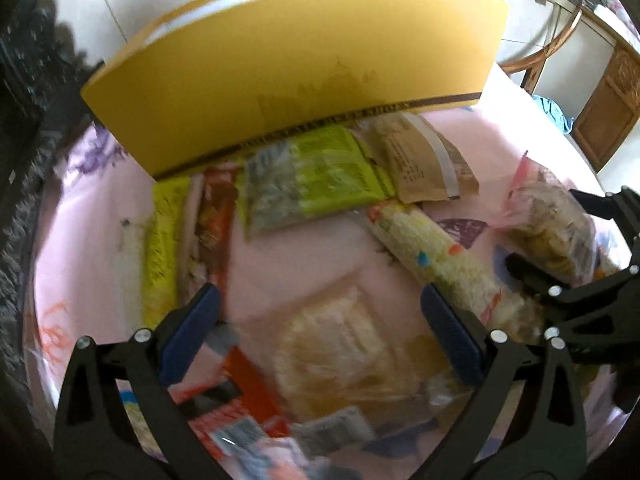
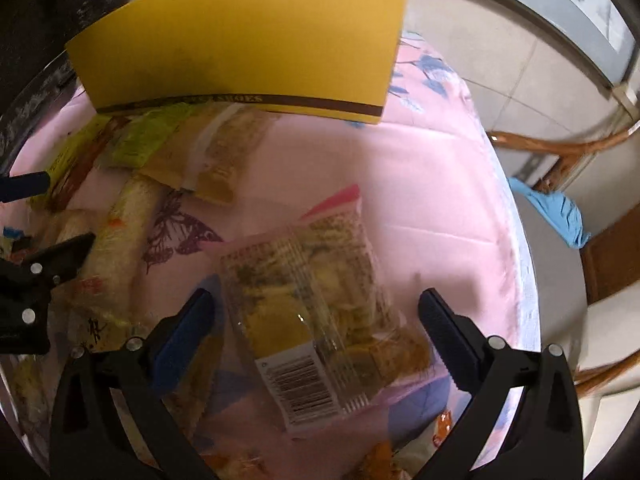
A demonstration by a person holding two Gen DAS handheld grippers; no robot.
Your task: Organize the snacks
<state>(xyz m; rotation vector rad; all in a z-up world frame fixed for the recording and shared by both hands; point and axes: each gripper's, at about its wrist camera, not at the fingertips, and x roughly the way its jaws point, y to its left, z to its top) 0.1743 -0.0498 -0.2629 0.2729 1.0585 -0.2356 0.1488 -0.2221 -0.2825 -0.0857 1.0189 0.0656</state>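
Several snack packets lie on a pink tablecloth [image 1: 288, 248] in front of a yellow shoebox [image 1: 296, 76]. My left gripper [image 1: 320, 312] is open above a pale clear bag of snacks [image 1: 340, 352]. Beside it lie a long white roll packet [image 1: 432, 252], a green packet [image 1: 320, 172], a brown packet [image 1: 420, 160] and a yellow-green bar [image 1: 162, 248]. My right gripper [image 2: 316, 316] is open, its fingers on either side of a clear biscuit bag [image 2: 312, 304] with a barcode label. The yellow shoebox [image 2: 240, 40] stands at the back in the right wrist view too.
The round table's edge [image 2: 516, 240] curves along the right, with a wooden chair [image 2: 560, 148] and a blue cloth [image 2: 556, 216] beyond it. Red and orange packets [image 1: 248, 408] lie near the front under my left gripper. The left gripper's fingers [image 2: 60, 256] show at the left edge.
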